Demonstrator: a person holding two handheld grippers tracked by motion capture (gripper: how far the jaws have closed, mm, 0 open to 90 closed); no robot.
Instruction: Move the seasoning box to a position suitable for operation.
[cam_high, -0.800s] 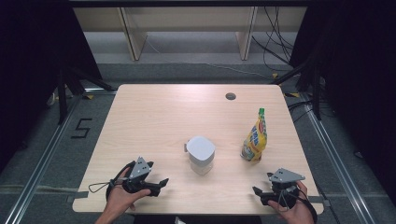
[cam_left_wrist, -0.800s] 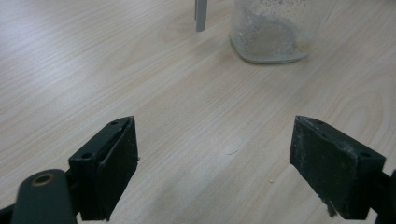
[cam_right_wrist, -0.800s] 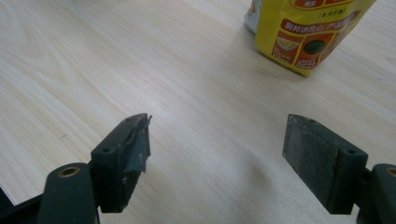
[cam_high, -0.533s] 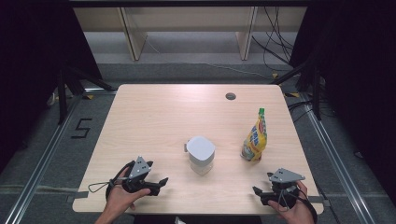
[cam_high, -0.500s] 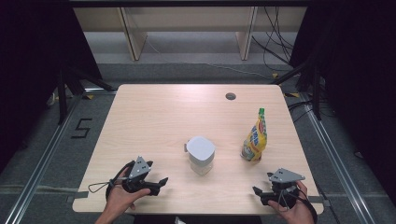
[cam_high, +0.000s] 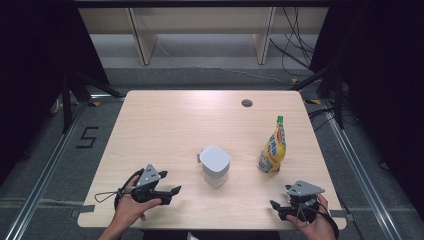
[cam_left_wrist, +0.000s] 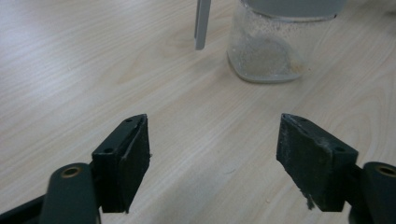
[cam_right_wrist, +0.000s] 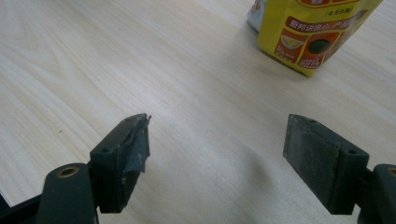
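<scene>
A clear glass jar with a grey-white lid (cam_high: 215, 165) stands near the middle of the wooden table (cam_high: 165, 125); its lower body (cam_left_wrist: 266, 51) rises ahead of my left gripper. A yellow standing pouch with a green cap (cam_high: 273, 146) is to the jar's right, and its bottom part (cam_right_wrist: 313, 32) lies ahead of my right gripper. My left gripper (cam_high: 172, 192) rests open at the front left, held by a hand, its jaws wide apart over bare wood (cam_left_wrist: 212, 158). My right gripper (cam_high: 278, 207) sits open at the front right (cam_right_wrist: 217, 158), nothing between its jaws.
A round cable hole (cam_high: 246, 103) is near the table's far edge. Beyond the table stand shelf legs (cam_high: 141, 40) and loose cables (cam_high: 295, 45) on the floor. A "5" is marked on the floor (cam_high: 87, 137) at the left.
</scene>
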